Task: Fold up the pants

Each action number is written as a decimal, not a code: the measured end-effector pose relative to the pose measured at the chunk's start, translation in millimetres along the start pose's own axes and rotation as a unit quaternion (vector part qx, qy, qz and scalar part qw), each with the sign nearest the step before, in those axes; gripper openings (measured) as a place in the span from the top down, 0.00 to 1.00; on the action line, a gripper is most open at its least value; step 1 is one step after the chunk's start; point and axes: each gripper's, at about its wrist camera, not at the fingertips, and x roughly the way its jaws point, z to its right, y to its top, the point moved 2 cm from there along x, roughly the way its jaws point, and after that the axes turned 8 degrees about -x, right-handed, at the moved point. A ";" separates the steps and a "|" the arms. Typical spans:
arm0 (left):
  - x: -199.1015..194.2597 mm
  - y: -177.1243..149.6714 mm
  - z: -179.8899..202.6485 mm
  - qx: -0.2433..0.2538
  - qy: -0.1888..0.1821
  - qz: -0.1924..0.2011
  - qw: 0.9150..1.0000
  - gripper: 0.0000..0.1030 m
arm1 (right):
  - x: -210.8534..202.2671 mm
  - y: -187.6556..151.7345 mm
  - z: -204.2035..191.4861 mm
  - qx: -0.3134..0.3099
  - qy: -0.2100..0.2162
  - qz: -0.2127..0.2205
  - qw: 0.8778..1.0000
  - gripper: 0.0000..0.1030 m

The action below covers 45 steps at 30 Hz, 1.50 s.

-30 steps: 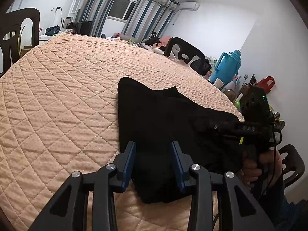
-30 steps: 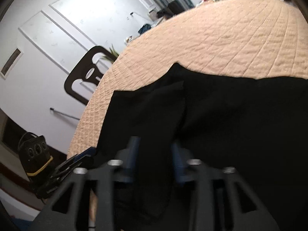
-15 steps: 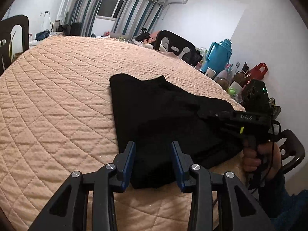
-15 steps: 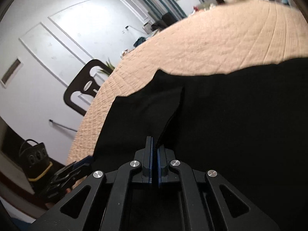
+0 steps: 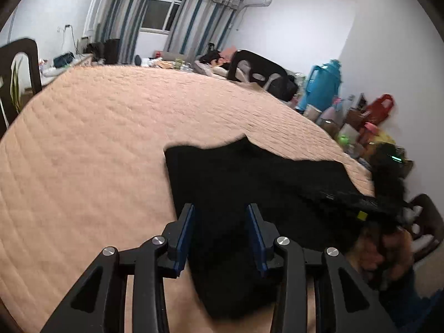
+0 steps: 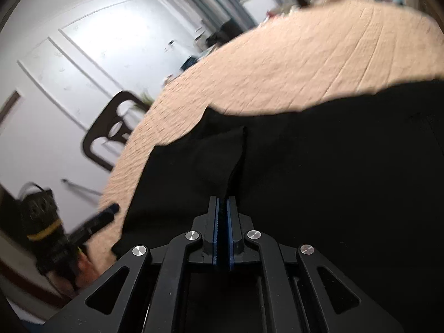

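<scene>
Black pants (image 5: pixel 249 183) lie on a peach quilted table cover (image 5: pixel 97 144), near its front right edge. My left gripper (image 5: pixel 220 216) is open, its blue-padded jaws on either side of the near end of the cloth. My right gripper (image 6: pixel 222 208) is shut on a raised fold of the pants (image 6: pixel 319 166). The right gripper also shows in the left wrist view (image 5: pixel 360 202), at the pants' right edge. The left gripper shows blurred in the right wrist view (image 6: pixel 97 219), at the pants' left edge.
A teal thermos (image 5: pixel 322 86), a red jug (image 5: pixel 380 108) and small clutter stand at the right. Dark chairs (image 5: pixel 260 69) stand at the far side and one (image 6: pixel 111 130) at the left. A white door (image 6: pixel 69 63) is behind.
My right gripper closed on a fold of the pants and still holds it. My left gripper, still open, has moved along the pants' near end; both views are blurred by motion.
</scene>
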 end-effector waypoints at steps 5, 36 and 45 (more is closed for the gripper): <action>58.9 23.9 -4.6 0.010 0.067 -0.052 0.996 0.60 | -3.3 16.7 -11.4 -0.030 -0.006 0.018 0.999 0.95; -13.4 -53.3 11.1 0.060 0.049 0.010 0.997 0.58 | -38.8 -48.4 -18.3 -0.166 -0.067 0.010 0.984 0.89; -24.7 -41.6 -5.7 0.016 0.083 0.037 0.996 0.58 | -98.1 -48.5 43.0 -0.082 -0.128 0.069 0.986 0.89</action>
